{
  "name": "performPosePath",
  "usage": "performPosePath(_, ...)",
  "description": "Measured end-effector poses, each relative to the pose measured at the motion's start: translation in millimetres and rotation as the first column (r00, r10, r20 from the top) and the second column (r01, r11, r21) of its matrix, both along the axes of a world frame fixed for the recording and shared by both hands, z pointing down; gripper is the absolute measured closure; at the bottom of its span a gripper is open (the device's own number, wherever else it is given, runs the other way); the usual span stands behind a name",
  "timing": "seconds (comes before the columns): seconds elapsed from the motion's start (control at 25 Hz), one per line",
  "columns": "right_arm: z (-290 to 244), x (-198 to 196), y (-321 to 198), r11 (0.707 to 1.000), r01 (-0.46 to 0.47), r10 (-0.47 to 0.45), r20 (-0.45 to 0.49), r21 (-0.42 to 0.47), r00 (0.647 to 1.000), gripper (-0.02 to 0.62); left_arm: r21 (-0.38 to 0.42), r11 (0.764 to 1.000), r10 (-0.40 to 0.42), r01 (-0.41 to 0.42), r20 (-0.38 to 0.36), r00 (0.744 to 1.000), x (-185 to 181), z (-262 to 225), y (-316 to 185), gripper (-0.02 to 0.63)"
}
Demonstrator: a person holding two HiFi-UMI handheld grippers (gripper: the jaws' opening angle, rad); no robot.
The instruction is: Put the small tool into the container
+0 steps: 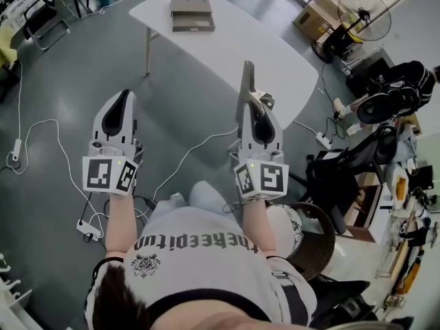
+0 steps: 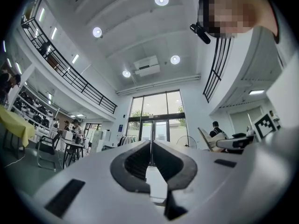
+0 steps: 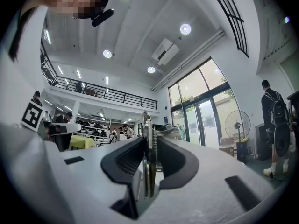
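right gripper: jaws clamped on small tool, sticking out past them | left gripper: jaws together, empty | container: on tabletop, well ahead of jaws | tip: grip firm, open only above container

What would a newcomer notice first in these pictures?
The right gripper, held up in front of the person, is clamped on a thin metal small tool that sticks out past its jaws. The left gripper beside it is shut and empty. Beyond them, a brown container sits on the white table.
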State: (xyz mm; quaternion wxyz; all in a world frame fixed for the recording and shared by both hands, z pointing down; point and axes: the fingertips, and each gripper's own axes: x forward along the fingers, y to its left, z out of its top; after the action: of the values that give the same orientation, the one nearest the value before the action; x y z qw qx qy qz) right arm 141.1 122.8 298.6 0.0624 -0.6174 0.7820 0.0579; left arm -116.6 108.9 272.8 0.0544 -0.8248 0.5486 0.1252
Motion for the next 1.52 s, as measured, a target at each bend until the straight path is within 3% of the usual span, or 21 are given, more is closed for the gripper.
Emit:
performPosePath(0.32, 3.0, -3.1, -48.8, 1.0, -0.007, 0.007, -0.009, -0.002, 1.0, 0.503, -0.012, 1.0, -0.002, 0.001, -0.009, 1.0, -6.7, 8.5, -47.2, 0.592)
performPosePath(0.84, -9.2, -2.9, -200.3, 0.997, 0.068, -0.067, -0.007, 0.037, 0.998, 0.503, 0.029, 0.996, -0.085, 0.085, -0.02, 0.996, -9.7, -4.6, -179.6, 0.592)
performPosePath(1.16, -15.4, 16.0, -287.9, 0.994, 0.101, -0.1, -0.017, 0.04, 0.995, 0.503, 0.036, 0.994, -0.107, 0.108, -0.027, 0.994, 12.7, -9.9, -260.7, 0.592)
performPosePath(1.52, -13.9, 49.2, -352.2, 0.991, 0.126, -0.125, -0.016, 0.051, 0.992, 0.503, 0.062, 0.99, -0.121, 0.123, -0.039, 0.992, 48.5, -16.0, -323.0, 0.592)
